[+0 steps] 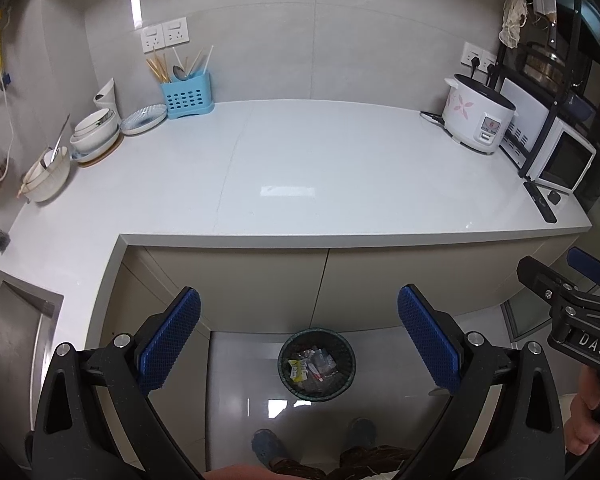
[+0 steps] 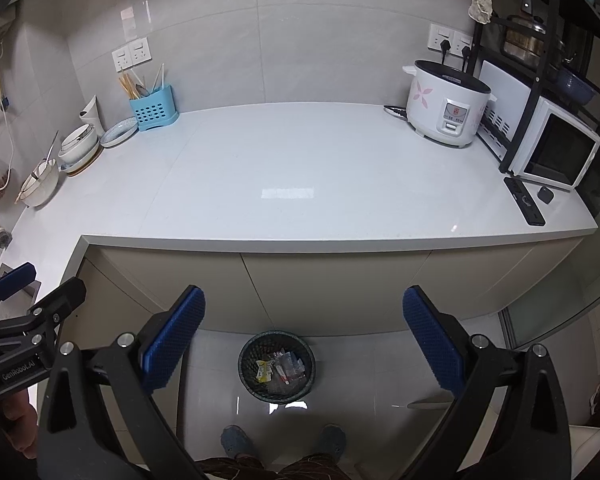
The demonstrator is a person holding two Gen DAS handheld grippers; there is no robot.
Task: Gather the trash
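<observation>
My kitchen count
Ahead of my grippers: one bin [image 1: 317, 363], one rice cooker [image 1: 478, 119], one microwave [image 1: 562, 162], one cutlery holder [image 1: 187, 96].

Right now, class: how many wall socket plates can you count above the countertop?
4. Two sit side by side above the blue utensil holder: and. Two more are behind the rice cooker: and, partly blocked by the rack. Others may be hidden.

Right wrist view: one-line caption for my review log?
Open right gripper held above a floor waste basket of wrappers, facing the white countertop.
</observation>
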